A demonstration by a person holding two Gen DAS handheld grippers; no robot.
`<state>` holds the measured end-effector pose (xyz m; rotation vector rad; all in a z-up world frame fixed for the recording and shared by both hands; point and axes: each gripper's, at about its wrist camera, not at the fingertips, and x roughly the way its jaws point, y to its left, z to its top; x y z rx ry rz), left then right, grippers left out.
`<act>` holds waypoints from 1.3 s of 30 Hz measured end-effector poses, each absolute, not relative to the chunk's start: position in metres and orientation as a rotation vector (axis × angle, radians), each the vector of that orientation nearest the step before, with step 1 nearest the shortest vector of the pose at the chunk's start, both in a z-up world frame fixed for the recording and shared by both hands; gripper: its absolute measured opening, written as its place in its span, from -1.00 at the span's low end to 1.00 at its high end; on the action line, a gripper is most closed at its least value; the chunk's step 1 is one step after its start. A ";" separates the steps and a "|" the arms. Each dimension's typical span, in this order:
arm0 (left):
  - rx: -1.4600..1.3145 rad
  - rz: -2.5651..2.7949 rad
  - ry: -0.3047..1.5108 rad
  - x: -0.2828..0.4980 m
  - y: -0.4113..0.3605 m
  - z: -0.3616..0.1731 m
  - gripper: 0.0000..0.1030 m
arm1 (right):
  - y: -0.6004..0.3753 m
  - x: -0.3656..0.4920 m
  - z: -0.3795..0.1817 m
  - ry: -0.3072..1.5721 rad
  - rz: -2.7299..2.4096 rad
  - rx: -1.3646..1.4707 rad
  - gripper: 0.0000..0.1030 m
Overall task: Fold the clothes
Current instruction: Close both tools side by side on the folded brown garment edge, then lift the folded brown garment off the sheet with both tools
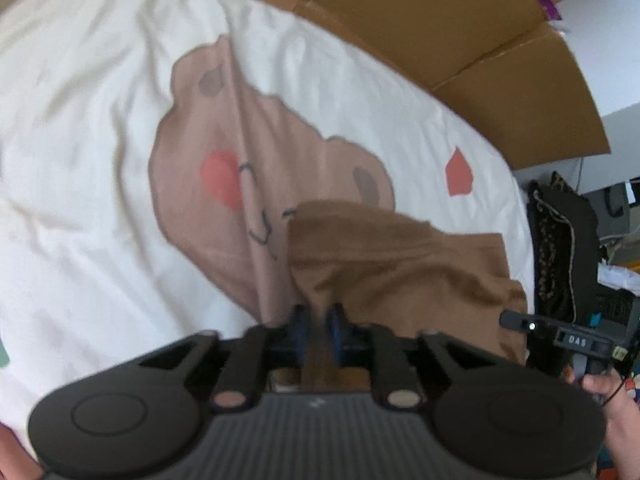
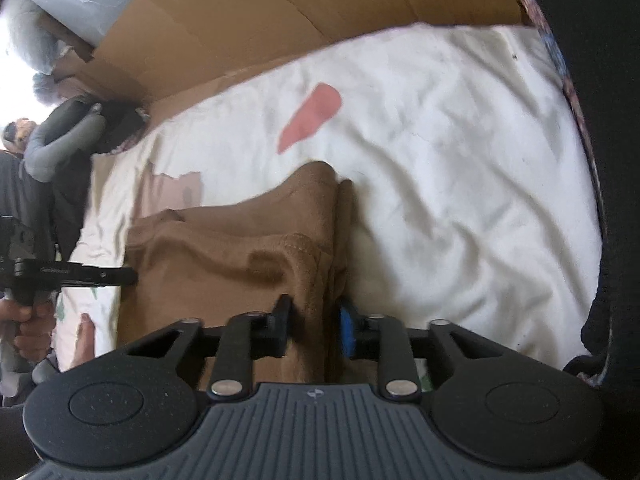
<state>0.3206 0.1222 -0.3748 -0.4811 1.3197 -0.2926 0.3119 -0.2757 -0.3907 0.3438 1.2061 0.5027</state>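
A brown garment (image 1: 400,264) lies bunched on a white sheet (image 1: 100,120) printed with a bear's face. My left gripper (image 1: 318,326) is shut on the garment's near edge, with a strip of the cloth running back between its blue pads (image 1: 300,328). In the right wrist view the same garment (image 2: 224,248) shows a raised fold with a stitched hem. My right gripper (image 2: 316,324) is shut on that fold near its right side. Each gripper's finger shows in the other's view, holding the opposite side of the garment.
Flattened cardboard (image 1: 440,20) leans behind the sheet (image 2: 440,180). A dark bag (image 1: 560,240) and clutter stand off the sheet's end. A dark cloth mass (image 2: 608,160) borders the sheet on the right. A person's hand (image 2: 28,320) grips the left tool.
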 end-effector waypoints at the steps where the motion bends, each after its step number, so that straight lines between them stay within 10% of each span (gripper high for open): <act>1: -0.483 -0.301 1.327 0.319 0.121 -0.377 -0.49 | -0.276 0.313 -0.395 1.216 0.504 0.355 -0.23; 19: -0.506 -0.366 1.412 0.305 0.117 -0.391 -0.47 | -0.282 0.316 -0.424 1.379 0.617 0.533 -0.09; 23: -0.488 -0.361 1.395 0.305 0.114 -0.386 -0.75 | -0.278 0.319 -0.419 1.343 0.615 0.545 -0.64; 29: -0.493 -0.381 1.365 0.302 0.116 -0.372 -0.78 | -0.278 0.314 -0.400 1.284 0.670 0.525 -0.68; 39: -0.505 -0.366 1.394 0.308 0.117 -0.389 -0.39 | -0.283 0.320 -0.414 1.301 0.594 0.453 -0.16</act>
